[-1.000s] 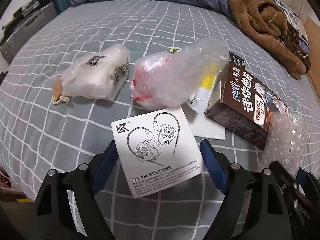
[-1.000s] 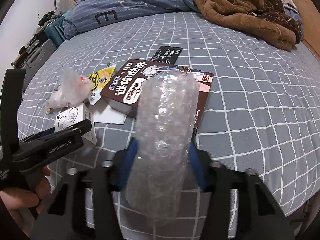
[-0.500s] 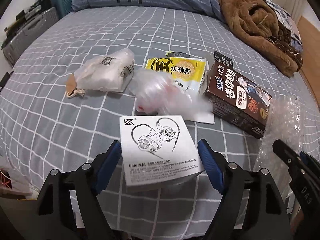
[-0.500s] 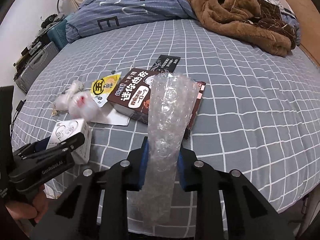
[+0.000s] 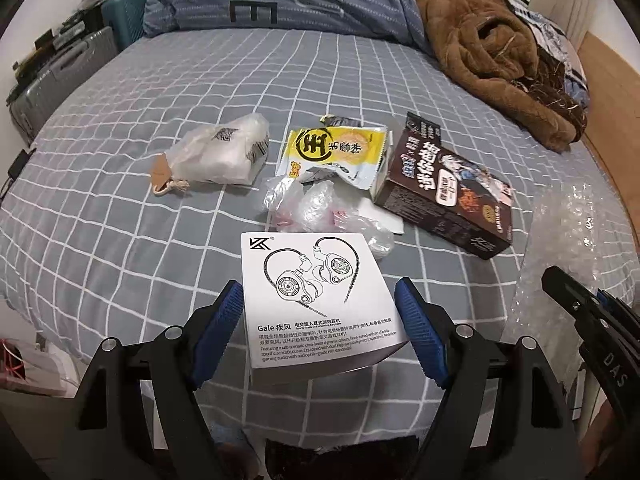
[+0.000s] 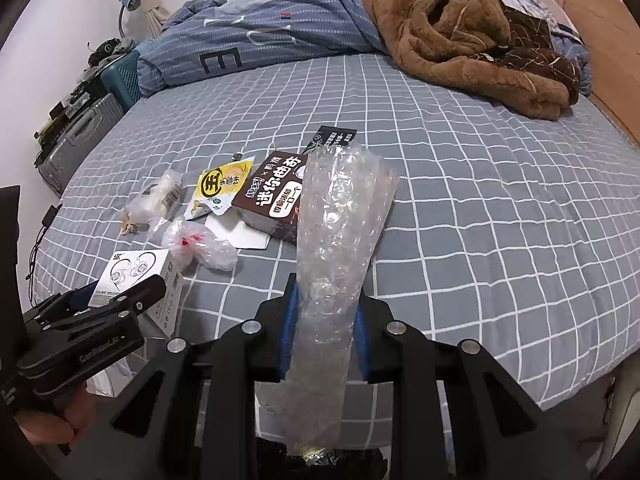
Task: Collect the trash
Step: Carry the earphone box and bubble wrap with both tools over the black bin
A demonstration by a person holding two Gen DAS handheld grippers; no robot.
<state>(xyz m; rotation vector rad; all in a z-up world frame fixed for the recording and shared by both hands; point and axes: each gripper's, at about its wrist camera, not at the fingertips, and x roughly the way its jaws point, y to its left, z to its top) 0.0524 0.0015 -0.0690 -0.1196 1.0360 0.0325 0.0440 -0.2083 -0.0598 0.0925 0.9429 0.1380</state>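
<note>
My left gripper (image 5: pixel 319 306) holds a white earphone box (image 5: pixel 316 296) between its blue pads, lifted above the bed's near edge. My right gripper (image 6: pixel 325 320) is shut on a roll of bubble wrap (image 6: pixel 338 248) that stands up in front of the camera; the roll also shows in the left wrist view (image 5: pixel 572 248). On the grey checked bed lie a crumpled clear plastic bag (image 5: pixel 320 210), a yellow snack wrapper (image 5: pixel 334 152), a brown snack box (image 5: pixel 448 188) and a white plastic pouch (image 5: pixel 224 154).
A brown blanket (image 6: pixel 468 32) and a blue duvet (image 6: pixel 256 36) lie at the far end of the bed. Suitcases (image 6: pixel 76 140) stand by the bed's left side. A black card (image 6: pixel 334 138) lies beyond the brown box.
Both grippers have pulled back toward the bed's near edge with their loads. The clear plastic bag that was up in front of the left camera now lies on the bed.
</note>
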